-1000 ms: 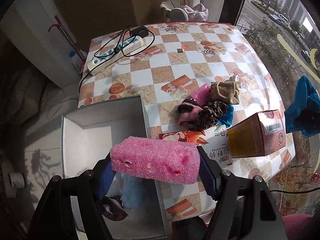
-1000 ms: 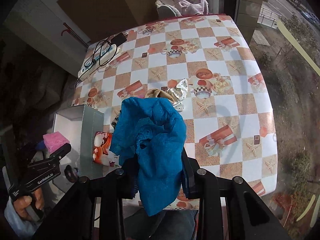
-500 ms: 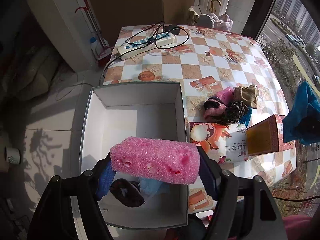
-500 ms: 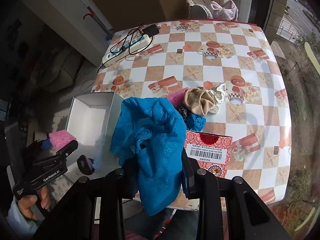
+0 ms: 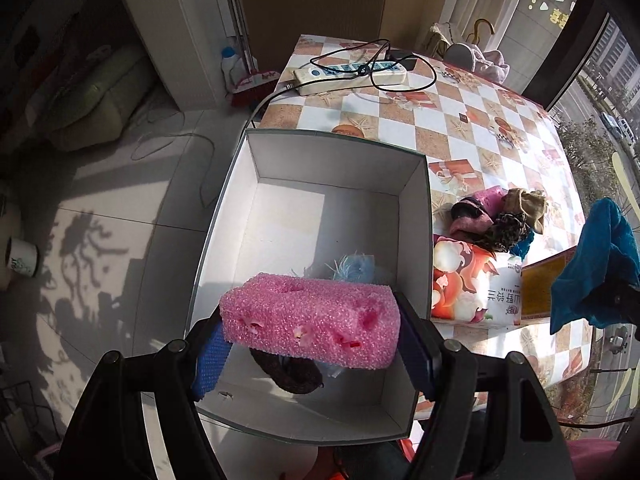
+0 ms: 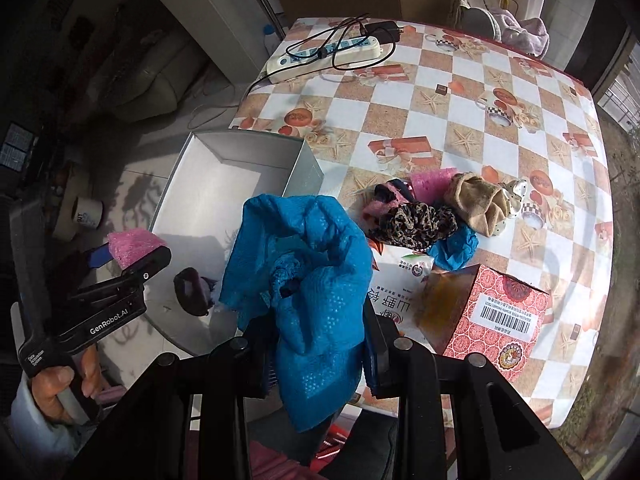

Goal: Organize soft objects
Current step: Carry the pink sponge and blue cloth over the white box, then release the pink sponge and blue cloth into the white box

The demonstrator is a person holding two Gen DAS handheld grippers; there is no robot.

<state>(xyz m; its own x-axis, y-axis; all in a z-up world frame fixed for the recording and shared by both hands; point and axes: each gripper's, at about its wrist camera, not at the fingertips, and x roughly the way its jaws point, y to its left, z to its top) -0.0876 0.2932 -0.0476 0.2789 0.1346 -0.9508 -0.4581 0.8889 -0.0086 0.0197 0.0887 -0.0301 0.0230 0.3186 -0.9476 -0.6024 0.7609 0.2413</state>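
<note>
My left gripper [image 5: 312,354] is shut on a pink foam sponge [image 5: 312,320] and holds it above the near end of an open grey box [image 5: 414,208]. Inside the box lie a dark fabric piece [image 5: 288,372] and a pale blue fluffy item [image 5: 352,266]. My right gripper [image 6: 320,356] is shut on a blue cloth [image 6: 304,276], held above the table's near edge, to the right of the box [image 6: 304,168]. A pile of soft things [image 6: 432,212] lies on the table: pink, leopard-print, tan and blue pieces.
A red patterned carton [image 6: 500,312] and a printed tissue pack [image 6: 400,280] lie near the table's front edge. A white power strip with black cables [image 6: 324,54] sits at the far left. The table's left edge drops to the floor, with a mug [image 5: 22,258] below.
The left gripper with the pink sponge has moved left, over the box, so the box's whole inside shows. The right gripper with the blue cloth has shifted left and nearer the box.
</note>
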